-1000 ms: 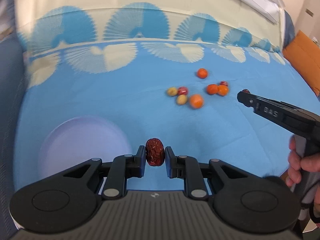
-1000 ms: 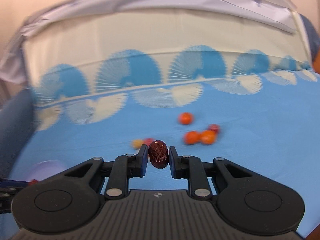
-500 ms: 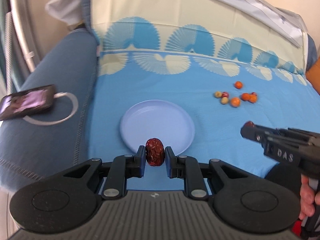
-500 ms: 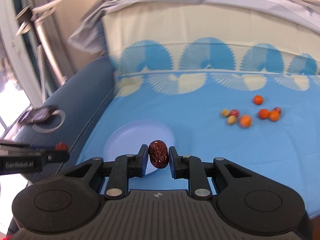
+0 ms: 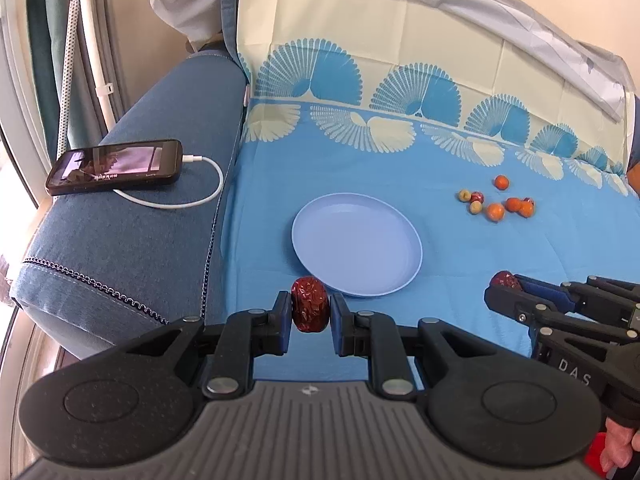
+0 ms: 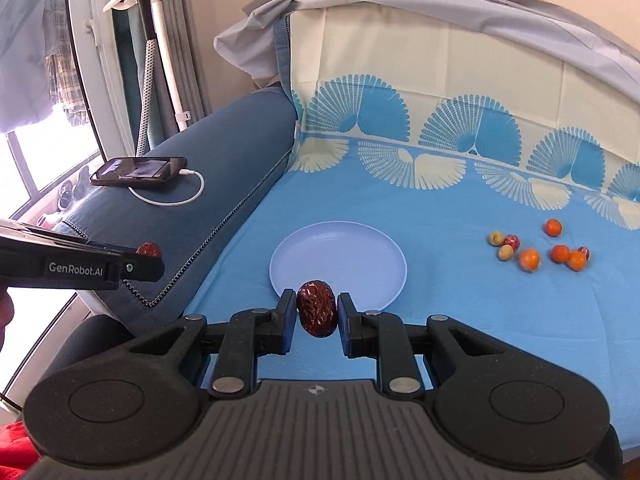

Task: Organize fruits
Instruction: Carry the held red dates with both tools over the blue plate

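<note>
Between left gripper pads: red date, clamped; right gripper likewise clamps second date; blue plate just beyond both.

My right gripper, side of its body, seen from my left wrist camera: "DAS", white letters on black
My left gripper, side of its body, seen from my right wrist camera: "GenRobot.AI", white on black
Phone screen: something shows, too blurred for me to read
</note>
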The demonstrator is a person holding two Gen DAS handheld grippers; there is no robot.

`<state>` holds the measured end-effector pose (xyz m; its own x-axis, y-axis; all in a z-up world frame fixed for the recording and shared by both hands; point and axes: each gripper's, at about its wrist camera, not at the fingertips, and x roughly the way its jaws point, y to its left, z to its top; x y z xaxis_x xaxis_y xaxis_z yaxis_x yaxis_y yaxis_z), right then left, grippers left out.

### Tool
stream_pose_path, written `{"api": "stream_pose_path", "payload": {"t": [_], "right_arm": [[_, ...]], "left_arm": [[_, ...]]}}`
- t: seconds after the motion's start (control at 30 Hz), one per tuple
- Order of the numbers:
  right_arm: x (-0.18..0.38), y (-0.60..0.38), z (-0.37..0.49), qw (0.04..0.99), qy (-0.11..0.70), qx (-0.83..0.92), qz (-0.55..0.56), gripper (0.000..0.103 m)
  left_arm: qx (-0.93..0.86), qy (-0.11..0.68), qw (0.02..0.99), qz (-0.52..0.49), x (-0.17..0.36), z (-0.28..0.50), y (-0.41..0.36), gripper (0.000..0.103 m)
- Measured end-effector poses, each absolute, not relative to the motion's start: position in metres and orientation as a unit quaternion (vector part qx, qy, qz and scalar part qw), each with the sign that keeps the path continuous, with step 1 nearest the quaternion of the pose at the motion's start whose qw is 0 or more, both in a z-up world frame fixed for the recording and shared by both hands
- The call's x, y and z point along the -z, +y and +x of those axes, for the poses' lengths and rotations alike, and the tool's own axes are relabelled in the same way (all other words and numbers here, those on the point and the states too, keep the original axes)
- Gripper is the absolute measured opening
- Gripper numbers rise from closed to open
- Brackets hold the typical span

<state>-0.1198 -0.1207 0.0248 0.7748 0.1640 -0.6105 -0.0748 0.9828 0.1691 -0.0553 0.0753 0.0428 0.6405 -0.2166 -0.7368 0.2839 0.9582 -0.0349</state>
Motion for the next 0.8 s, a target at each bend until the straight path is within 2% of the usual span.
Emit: {"api": "stream_pose_path", "payload": {"t": [0.8], "right_arm": [[-0.0197, -0.1222, -0.1142, 0.936, 0.34, -0.056, 0.071, 0.023]], "left_arm": [[0.136, 0.404, 0.904, 0.04, -0.0408, -0.0489, 0.0735, 0.022]]}}
